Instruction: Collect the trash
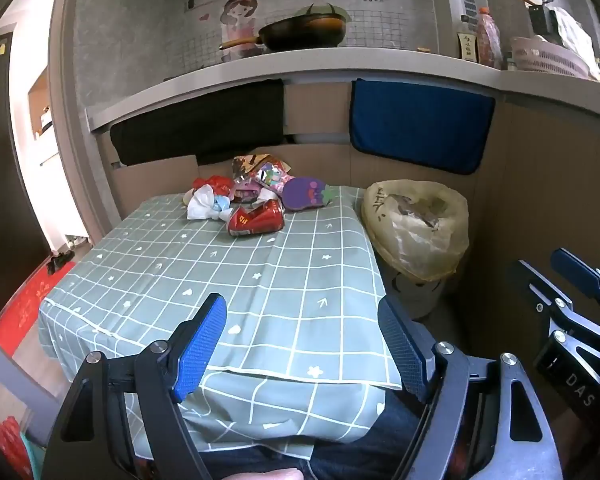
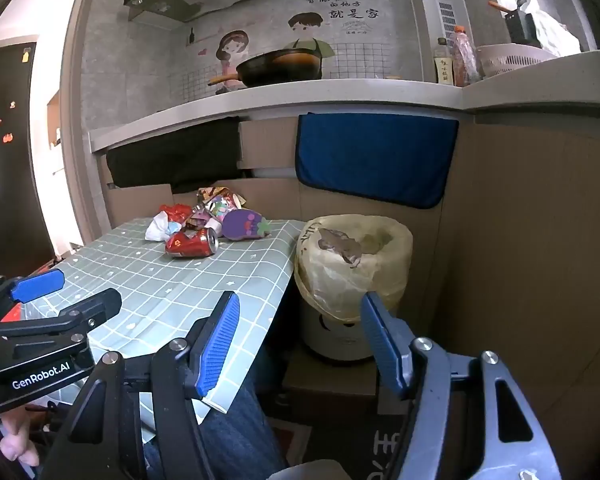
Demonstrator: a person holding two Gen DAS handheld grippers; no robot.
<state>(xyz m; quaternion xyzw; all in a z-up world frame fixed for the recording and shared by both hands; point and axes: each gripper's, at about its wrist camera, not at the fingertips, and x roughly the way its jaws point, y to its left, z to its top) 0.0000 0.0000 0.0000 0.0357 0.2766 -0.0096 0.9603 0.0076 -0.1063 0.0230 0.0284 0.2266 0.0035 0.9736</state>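
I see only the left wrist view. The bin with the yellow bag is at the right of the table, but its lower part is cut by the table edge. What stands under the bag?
Observer: In the right wrist view the bag lines a white bin that stands on a cardboard box.
Operator: Is the right gripper open? I see only its side.
Observer: Yes, the right gripper is open and empty, aimed toward the bin.
Operator: Which way does the red can's top face?
Observer: The crushed red can lies on its side, its top end toward the bin.
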